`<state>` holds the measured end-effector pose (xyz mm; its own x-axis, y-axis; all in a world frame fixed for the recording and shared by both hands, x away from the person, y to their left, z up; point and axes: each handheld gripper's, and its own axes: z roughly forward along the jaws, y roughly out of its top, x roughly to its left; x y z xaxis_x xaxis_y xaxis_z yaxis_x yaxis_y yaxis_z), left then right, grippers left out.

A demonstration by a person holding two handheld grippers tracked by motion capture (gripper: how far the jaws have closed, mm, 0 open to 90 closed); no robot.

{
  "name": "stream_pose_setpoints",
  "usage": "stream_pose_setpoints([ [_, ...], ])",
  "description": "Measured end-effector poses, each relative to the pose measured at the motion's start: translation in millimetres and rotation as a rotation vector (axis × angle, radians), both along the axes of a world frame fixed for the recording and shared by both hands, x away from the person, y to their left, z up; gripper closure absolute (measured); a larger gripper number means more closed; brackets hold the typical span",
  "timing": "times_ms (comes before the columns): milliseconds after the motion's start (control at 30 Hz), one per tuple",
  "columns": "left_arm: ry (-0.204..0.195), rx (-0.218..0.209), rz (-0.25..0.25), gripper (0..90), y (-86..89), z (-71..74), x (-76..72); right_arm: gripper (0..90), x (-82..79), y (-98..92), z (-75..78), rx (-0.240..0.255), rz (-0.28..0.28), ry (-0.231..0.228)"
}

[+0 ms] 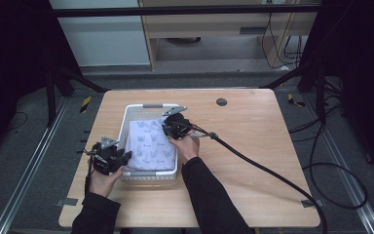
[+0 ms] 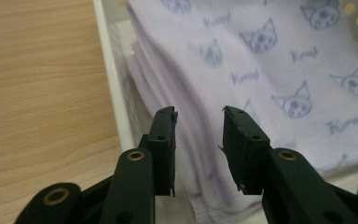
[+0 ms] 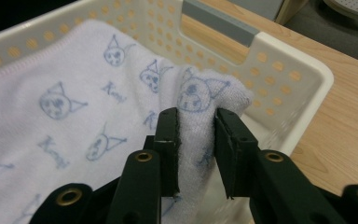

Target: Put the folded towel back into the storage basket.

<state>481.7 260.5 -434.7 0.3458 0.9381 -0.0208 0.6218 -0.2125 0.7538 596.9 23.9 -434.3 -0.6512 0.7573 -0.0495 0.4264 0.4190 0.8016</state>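
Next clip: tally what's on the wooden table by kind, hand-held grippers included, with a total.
White perforated plastic basket: 1
Folded pale lilac towel with blue cat print: 1
Black two-jaw grippers: 2, left gripper open at the towel's edge, right gripper pinching a towel corner
Total: 4

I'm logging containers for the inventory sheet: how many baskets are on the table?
1. The white perforated basket sits left of the table's centre, holding a folded printed towel. The right gripper pinches a towel corner; the left gripper is open at its near edge.
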Motion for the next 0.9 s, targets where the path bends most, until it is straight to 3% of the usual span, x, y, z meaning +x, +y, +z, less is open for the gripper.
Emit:
stream_pose_setpoints([
  [200,-0.021,-0.004,0.009,57.8,1.3,3.4,-2.1,64.5,-0.4,-0.2,-3.4,-0.027,0.006,-0.012],
  [400,-0.067,-0.029,0.010,55.9,4.6,11.3,-7.0,51.3,-8.3,-9.2,9.0,0.007,0.006,-0.063],
  [567,-0.098,-0.056,-0.004,49.9,7.6,14.4,-9.8,40.9,-15.9,-22.1,20.5,0.028,0.003,-0.071],
  [767,-0.131,-0.077,-0.023,44.6,13.1,18.7,-15.1,29.7,-34.5,-55.6,35.7,0.049,-0.016,-0.101],
  [900,-0.154,-0.081,-0.022,42.8,19.1,22.1,-20.8,24.6,-52.3,-89.9,40.3,0.082,-0.044,-0.108],
])
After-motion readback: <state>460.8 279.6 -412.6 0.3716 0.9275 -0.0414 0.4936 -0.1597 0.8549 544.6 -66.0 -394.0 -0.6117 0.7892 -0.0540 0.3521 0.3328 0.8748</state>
